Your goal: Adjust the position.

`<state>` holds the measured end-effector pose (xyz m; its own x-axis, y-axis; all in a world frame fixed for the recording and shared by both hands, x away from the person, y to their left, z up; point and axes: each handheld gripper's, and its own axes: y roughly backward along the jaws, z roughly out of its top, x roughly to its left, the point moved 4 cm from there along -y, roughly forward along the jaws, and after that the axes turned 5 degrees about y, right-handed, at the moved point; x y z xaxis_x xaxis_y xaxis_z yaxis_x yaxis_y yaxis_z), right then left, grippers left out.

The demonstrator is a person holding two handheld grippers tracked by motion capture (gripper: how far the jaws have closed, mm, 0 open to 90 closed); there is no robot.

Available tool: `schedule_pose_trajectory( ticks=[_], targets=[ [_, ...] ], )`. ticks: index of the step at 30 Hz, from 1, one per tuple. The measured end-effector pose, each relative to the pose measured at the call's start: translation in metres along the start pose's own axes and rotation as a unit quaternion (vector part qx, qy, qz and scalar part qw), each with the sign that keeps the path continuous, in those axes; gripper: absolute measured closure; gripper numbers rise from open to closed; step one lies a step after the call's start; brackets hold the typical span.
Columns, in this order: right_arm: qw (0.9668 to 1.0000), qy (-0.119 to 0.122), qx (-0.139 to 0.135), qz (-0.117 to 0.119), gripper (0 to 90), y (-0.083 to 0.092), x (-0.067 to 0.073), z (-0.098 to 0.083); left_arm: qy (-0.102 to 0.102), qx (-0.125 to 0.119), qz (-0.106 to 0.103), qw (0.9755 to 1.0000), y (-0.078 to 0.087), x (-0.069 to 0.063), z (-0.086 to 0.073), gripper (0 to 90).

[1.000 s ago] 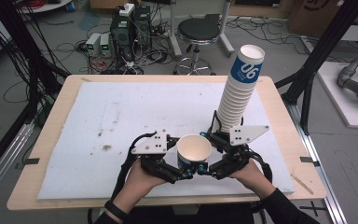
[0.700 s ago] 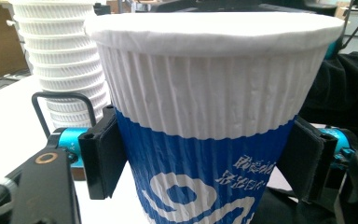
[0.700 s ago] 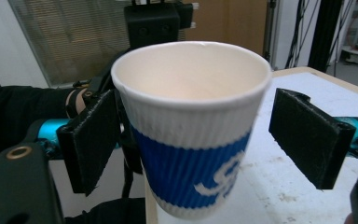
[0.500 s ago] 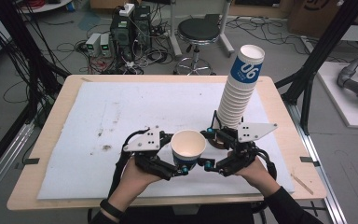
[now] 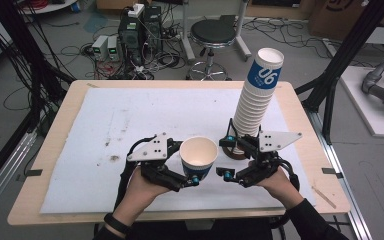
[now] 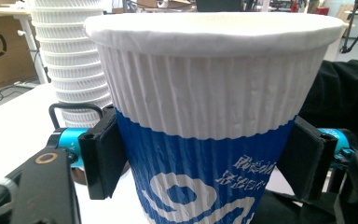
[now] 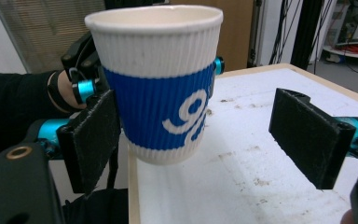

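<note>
The cup (image 6: pixel 205 116) is made of matt ribbed paper, white above and blue below, with a smooth rolled rim; the stack of cups (image 5: pixel 254 107) is of the same ribbed paper. The pads (image 7: pixel 307 135) of each claw are faced with rough black foam. The counter (image 5: pixel 65 100) is edged in pale wood and covered by a matt, stained white sheet (image 5: pixel 145 115)

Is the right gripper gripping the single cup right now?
No. In the right gripper view the right gripper stands open, its far pad clear of the paper cup, which the left gripper clamps.
</note>
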<state>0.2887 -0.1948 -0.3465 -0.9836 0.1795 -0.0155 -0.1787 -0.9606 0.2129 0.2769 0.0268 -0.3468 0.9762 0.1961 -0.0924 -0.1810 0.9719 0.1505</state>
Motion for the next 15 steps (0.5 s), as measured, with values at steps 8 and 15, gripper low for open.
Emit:
schedule_pose_trajectory(
  ticks=[8,15],
  targets=[
    [0.9999,0.001,0.015,0.004,16.7,-0.005,0.001,-0.007,0.000,-0.007,0.002,1.0000,0.003,0.000,0.003,25.6],
    [0.9997,0.003,0.023,0.009,16.7,-0.011,0.003,-0.011,0.007,-0.016,0.005,0.9998,0.004,0.001,0.004,25.6]
  ],
)
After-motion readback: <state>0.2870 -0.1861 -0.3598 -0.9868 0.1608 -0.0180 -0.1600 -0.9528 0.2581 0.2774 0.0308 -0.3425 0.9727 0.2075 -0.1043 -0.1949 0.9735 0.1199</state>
